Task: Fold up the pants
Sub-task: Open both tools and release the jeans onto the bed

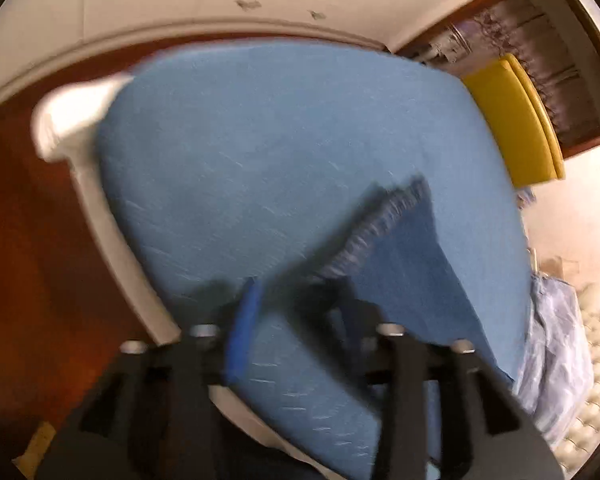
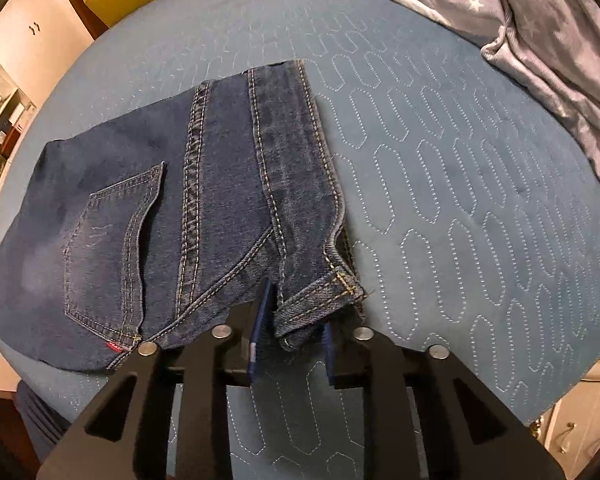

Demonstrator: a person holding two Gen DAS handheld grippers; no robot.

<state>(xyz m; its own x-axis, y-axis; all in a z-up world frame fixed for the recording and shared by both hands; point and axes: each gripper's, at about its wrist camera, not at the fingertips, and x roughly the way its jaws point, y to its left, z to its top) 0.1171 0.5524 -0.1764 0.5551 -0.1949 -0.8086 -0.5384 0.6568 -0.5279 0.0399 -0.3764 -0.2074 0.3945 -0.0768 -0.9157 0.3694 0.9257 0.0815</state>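
Dark blue jeans (image 2: 172, 200) lie folded on the blue quilted bed cover (image 2: 460, 200), back pocket up at the left. My right gripper (image 2: 292, 336) is open at the near edge, its blue pads either side of the jeans' waistband corner (image 2: 320, 300). In the blurred left wrist view the jeans (image 1: 400, 252) lie to the right. My left gripper (image 1: 296, 320) hovers over the bed cover (image 1: 260, 140) with its fingers apart and nothing between them.
A grey star-print blanket (image 2: 540, 32) lies at the bed's far right; it also shows in the left wrist view (image 1: 552, 340). A yellow chair (image 1: 516, 120) stands beyond the bed. Dark wooden floor (image 1: 28, 240) lies left of the bed's white edge (image 1: 112, 240).
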